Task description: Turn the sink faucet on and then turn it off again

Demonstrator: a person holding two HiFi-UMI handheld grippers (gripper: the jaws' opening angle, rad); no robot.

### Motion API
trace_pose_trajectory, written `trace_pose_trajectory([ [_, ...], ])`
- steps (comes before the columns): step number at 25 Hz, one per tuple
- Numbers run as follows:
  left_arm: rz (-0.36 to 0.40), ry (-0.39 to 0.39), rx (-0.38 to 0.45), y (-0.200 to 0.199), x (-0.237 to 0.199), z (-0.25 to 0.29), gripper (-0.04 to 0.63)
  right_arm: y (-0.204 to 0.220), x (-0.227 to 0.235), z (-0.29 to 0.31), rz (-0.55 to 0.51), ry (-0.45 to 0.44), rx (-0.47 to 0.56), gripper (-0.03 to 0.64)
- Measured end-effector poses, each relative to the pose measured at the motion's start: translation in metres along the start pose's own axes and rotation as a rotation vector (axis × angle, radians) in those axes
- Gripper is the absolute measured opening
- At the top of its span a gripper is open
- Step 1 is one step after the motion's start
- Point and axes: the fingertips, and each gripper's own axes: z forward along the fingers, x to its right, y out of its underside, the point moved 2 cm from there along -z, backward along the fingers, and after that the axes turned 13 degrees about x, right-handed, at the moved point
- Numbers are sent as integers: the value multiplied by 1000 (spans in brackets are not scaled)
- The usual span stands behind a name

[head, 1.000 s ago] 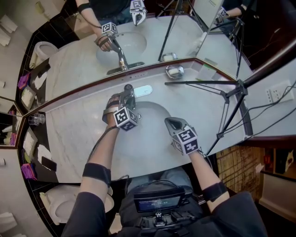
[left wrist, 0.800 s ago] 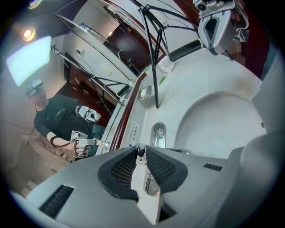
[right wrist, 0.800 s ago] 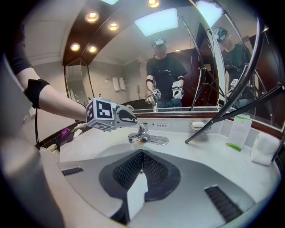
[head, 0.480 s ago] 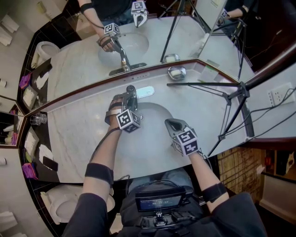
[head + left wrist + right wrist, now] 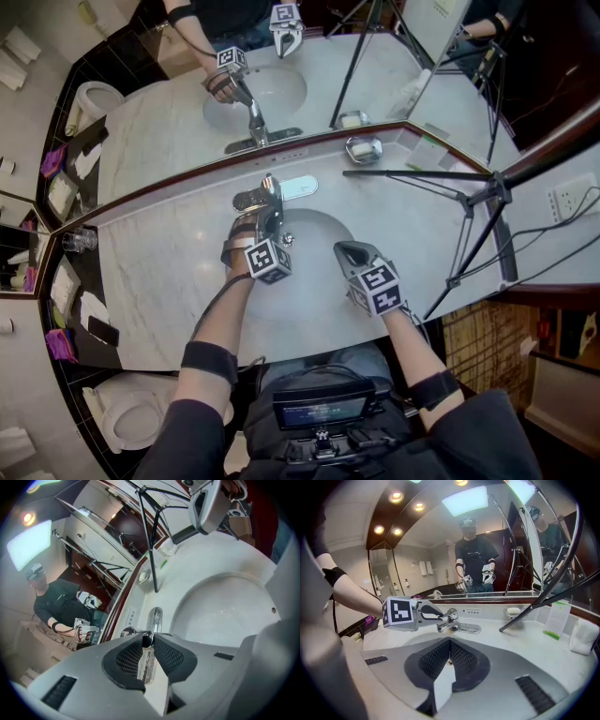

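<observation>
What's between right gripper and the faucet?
Only bare sink basin, seen in head view; right gripper is shut, apart from faucet.

Left hand-held gripper (image 5: 263, 225) and right hand-held gripper (image 5: 343, 248) are grey with black-and-white marker cubes (image 5: 268, 261); forearm bands (image 5: 208, 361) black.

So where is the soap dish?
In the head view, the soap dish sits at the back of the counter, right up against the mirror, to the right of the faucet and just behind the tripod leg.
</observation>
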Motion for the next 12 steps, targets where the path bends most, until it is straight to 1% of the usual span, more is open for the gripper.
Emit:
trace_pose_trajectory([
  [12, 15, -4, 3, 0, -1, -1, 60, 0, -1, 3, 0, -2, -2, 18],
])
